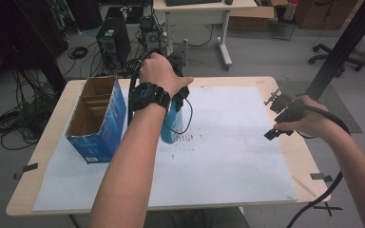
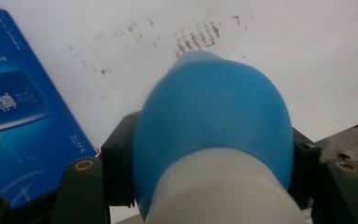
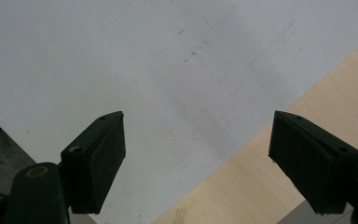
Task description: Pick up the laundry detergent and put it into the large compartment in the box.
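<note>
Left gripper (image 2: 212, 154) clamps upright blue-and-white plastic bottle (image 2: 214, 135) just right of open blue cardboard box (image 1: 97, 118); right gripper (image 3: 198, 154) agape, well apart.

Lab or office: computer tower (image 1: 113, 40), floor cables (image 1: 9, 126), desk (image 1: 204, 7), office chair (image 1: 342, 59).

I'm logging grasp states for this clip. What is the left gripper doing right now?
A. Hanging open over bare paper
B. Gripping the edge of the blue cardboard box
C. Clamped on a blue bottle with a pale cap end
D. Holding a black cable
C: in the left gripper view the blue bottle sits pressed between the two black jaws of the left gripper, beside the blue box, which it does not touch.
</note>
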`<state>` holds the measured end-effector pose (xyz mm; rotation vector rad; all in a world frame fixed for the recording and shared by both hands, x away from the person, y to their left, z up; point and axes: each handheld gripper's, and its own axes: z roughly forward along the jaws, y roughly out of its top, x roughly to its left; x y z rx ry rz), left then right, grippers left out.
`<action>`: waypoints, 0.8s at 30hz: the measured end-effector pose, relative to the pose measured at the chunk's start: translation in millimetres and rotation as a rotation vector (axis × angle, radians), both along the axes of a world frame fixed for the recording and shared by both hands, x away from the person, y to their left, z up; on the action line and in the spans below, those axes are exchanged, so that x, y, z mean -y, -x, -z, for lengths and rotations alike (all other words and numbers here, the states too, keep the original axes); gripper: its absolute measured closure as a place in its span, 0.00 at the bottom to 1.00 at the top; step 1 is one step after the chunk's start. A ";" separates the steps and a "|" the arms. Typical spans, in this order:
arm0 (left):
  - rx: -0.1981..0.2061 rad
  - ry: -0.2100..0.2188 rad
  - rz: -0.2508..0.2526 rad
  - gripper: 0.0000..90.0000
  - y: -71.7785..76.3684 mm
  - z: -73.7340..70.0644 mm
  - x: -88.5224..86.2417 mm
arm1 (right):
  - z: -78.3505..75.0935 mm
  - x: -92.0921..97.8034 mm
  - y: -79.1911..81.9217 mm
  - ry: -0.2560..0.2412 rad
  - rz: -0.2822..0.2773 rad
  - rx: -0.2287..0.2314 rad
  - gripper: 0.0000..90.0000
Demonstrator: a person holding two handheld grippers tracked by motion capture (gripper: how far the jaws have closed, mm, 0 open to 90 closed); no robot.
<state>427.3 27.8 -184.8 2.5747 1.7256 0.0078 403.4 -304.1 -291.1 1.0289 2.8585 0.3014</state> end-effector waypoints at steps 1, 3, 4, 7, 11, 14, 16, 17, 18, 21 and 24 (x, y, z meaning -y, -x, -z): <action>0.000 -0.003 0.001 0.41 0.0 -2.4 -0.2 | -0.9 0.0 -0.2 0.001 0.001 0.000 0.21; 0.003 -0.007 0.001 0.41 0.2 -7.2 -0.5 | -3.1 0.2 -0.9 -0.002 0.000 0.005 0.21; 0.003 -0.009 0.001 0.41 0.2 -9.7 -0.9 | -4.0 0.1 -0.9 -0.004 0.003 0.005 0.21; 0.008 -0.007 0.001 0.41 0.3 -18.0 -2.4 | -6.8 0.6 -1.7 -0.005 0.003 0.010 0.21; 0.010 -0.002 -0.005 0.41 0.5 -26.4 -4.0 | -8.9 0.4 -2.0 -0.005 0.004 0.012 0.21; 0.012 -0.003 -0.008 0.41 0.8 -32.4 -4.6 | -9.2 -0.2 -2.2 -0.004 0.000 0.011 0.21; 0.012 -0.004 -0.010 0.41 0.8 -35.6 -5.3 | -10.0 -0.5 -2.4 -0.004 -0.001 0.013 0.21; 0.011 -0.003 -0.011 0.41 0.8 -37.7 -5.9 | -10.4 -0.5 -2.4 -0.005 0.000 0.013 0.21; 0.012 -0.003 -0.013 0.41 0.8 -39.0 -6.2 | -11.0 -0.5 -2.5 -0.004 0.000 0.013 0.21; 0.012 -0.002 -0.015 0.41 0.8 -43.8 -7.8 | -12.5 -0.4 -2.6 -0.006 0.000 0.016 0.21; 0.014 -0.003 -0.018 0.41 0.7 -48.6 -9.2 | -13.2 -0.3 -3.0 -0.004 0.000 0.017 0.21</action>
